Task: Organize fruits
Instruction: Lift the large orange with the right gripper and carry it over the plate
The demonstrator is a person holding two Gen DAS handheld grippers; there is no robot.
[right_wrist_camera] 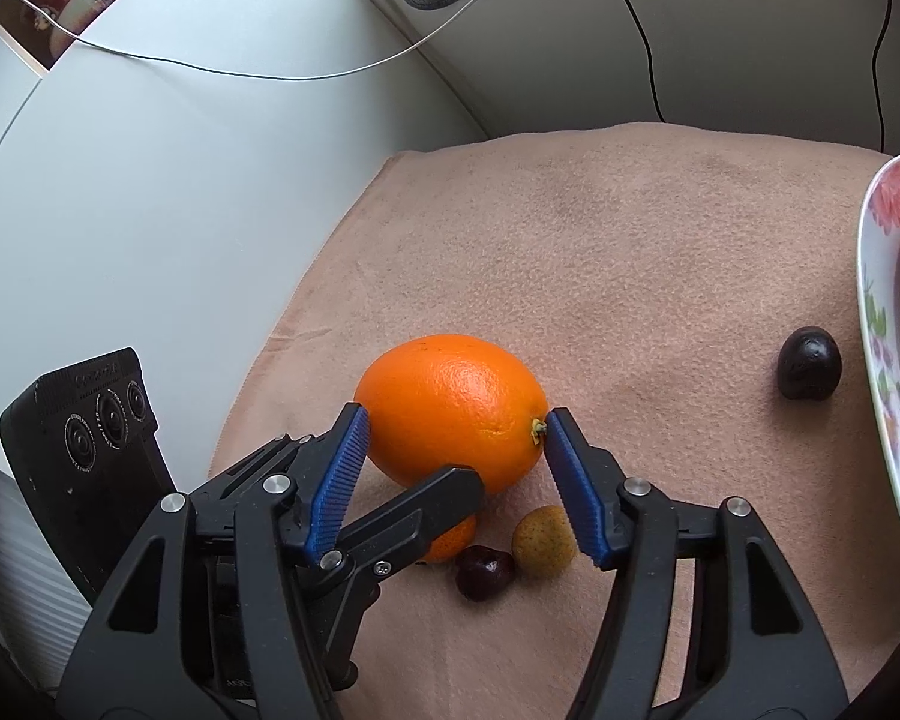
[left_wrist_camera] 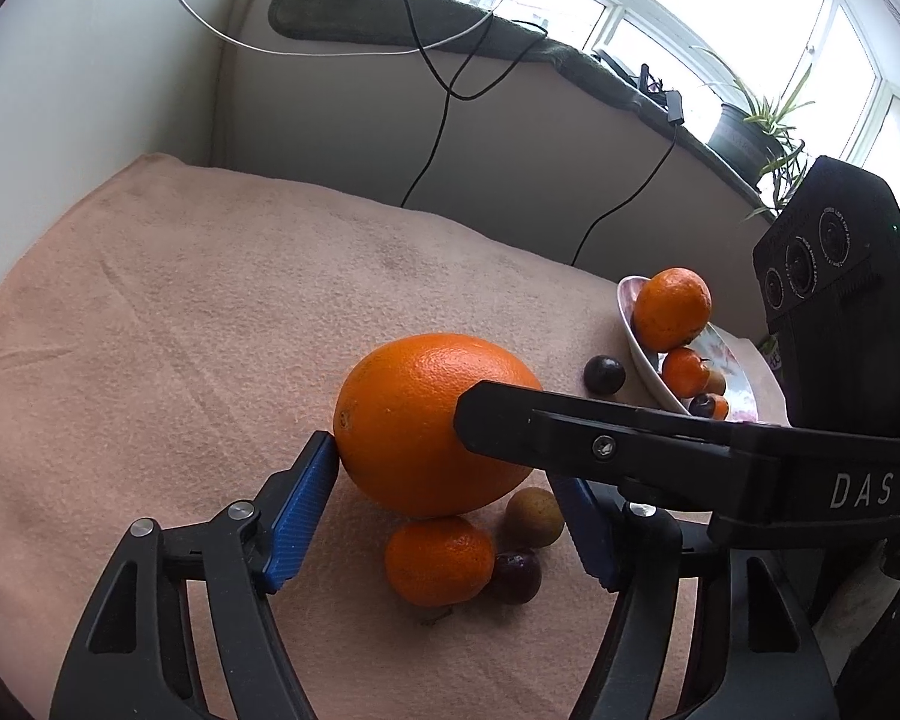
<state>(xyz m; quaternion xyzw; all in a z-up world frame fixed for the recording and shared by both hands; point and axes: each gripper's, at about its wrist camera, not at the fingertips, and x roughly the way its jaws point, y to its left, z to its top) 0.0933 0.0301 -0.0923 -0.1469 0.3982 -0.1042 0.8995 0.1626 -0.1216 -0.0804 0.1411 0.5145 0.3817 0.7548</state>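
Note:
A large orange [left_wrist_camera: 426,420] [right_wrist_camera: 450,408] lies on the peach cloth. My left gripper [left_wrist_camera: 444,480] stands open around it, its left pad touching the peel; its right finger is partly hidden behind the right gripper's arm. My right gripper [right_wrist_camera: 456,438] also brackets the orange, pads at both ends, touching or nearly so. Below the orange lie a small mandarin [left_wrist_camera: 438,561], a dark cherry [left_wrist_camera: 515,576] [right_wrist_camera: 485,571] and a yellow-green fruit [left_wrist_camera: 534,517] [right_wrist_camera: 543,542]. A flowered plate [left_wrist_camera: 642,354] [right_wrist_camera: 882,360] at the right holds mandarins [left_wrist_camera: 672,309] and small fruits.
A lone dark plum [left_wrist_camera: 604,374] [right_wrist_camera: 809,363] lies beside the plate. A grey wall and hanging cables [left_wrist_camera: 432,138] border the cloth's far edge. A potted plant [left_wrist_camera: 750,132] stands on the windowsill.

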